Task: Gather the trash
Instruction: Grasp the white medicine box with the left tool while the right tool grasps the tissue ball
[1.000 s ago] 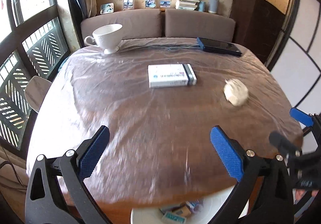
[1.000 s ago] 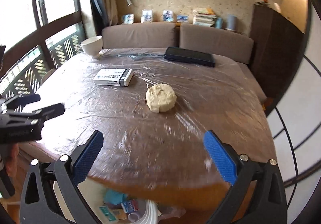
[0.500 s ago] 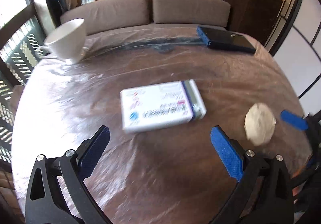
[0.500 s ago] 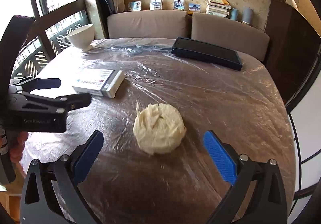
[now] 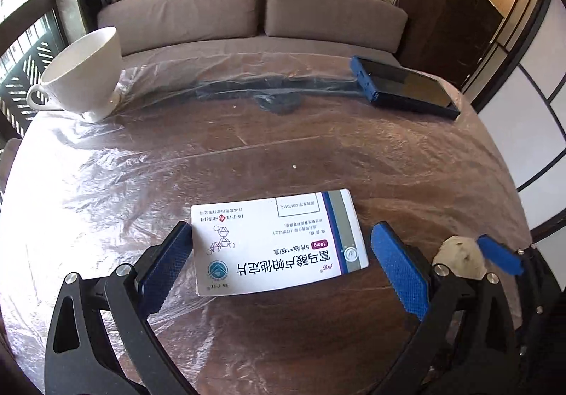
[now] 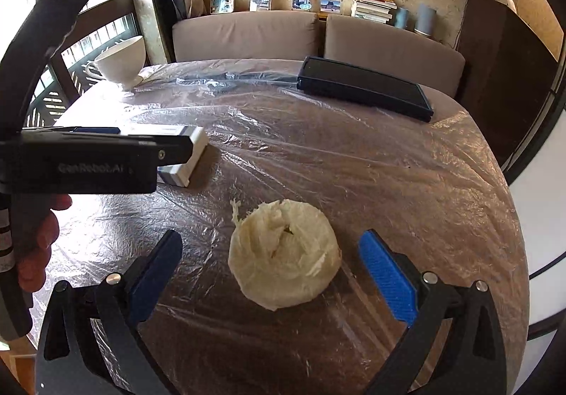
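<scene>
Left wrist view: left gripper (image 5: pixel 281 266) sitting spread wide, straddling the white medicine box (image 5: pixel 277 241) lying flat on the plastic-covered table (image 5: pixel 318 154), fingers (image 5: pixel 164 266) flanking the short ends without clamping, seemingly lined up for a squeeze across the length. Just right of it, peeking past the blue pad, the crumpled tissue wad (image 5: pixel 460 255) and a fingertip of the other tool.

Right wrist view: right gripper (image 6: pixel 270 273) likewise gaping, bracketing the same wad (image 6: pixel 284 259) from both sides, not touching, probably poised for closing on soft paper needing little force. Both pieces of trash resting on the film, neither lifted.

Farther back, staying clear of the work: white cup (image 5: pixel 83 75) at the far left, dark tablet (image 5: pixel 403 87) at the far right, sofa (image 5: pixel 247 16) beyond the edge.
</scene>
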### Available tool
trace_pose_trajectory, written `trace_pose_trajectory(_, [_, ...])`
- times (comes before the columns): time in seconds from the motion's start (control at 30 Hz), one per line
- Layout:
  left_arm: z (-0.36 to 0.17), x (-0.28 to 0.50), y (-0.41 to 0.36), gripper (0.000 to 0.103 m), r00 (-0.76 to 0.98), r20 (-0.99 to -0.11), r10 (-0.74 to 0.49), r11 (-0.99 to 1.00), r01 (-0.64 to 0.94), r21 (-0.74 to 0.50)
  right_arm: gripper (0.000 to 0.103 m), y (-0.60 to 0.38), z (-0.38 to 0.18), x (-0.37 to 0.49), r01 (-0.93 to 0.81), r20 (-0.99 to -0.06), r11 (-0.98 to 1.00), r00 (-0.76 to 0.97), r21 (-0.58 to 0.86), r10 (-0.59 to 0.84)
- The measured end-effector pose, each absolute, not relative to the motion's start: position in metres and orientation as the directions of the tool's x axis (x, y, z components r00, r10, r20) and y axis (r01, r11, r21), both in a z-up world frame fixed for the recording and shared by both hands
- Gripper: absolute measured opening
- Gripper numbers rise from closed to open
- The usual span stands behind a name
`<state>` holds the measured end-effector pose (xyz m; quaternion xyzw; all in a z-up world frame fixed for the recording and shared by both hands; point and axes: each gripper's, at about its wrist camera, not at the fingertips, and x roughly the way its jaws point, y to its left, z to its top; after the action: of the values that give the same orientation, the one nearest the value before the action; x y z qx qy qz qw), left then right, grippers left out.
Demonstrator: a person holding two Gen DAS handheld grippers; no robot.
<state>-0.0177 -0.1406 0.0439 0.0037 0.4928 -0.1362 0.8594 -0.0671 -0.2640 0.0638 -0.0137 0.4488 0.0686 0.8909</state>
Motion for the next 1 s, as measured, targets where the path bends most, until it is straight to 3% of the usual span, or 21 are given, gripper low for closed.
trace_pose_trajectory(0.37, [0.040, -0.017, -0.142, 0.101, 0.492, -0.846, -0.205, 0.964, 0.252, -0.087, 0.095, -0.272, 0.062, -0.062, -0.105, -0.818, 0.989, 0.556, 0.108, 0.148])
trace_pose_trajectory(0.8, [0.034, -0.016, -0.149, 0.101, 0.475, -0.863, -0.172, 0.969, 0.241, -0.060, 0.092, -0.273, 0.062, -0.065, -0.102, -0.820, 0.990, 0.556, 0.095, 0.136])
trace_pose_trajectory(0.87, [0.029, -0.018, -0.153, 0.101, 0.486, -0.862, -0.142, 0.969, 0.247, -0.021, 0.090, -0.273, 0.062, -0.065, -0.103, -0.819, 0.990, 0.558, 0.093, 0.135])
trace_pose_trajectory(1.0, [0.025, -0.020, -0.153, 0.101, 0.508, -0.852, -0.129, 0.971, 0.239, -0.005, 0.071, -0.274, 0.064, -0.065, -0.107, -0.815, 0.990, 0.563, 0.089, 0.135])
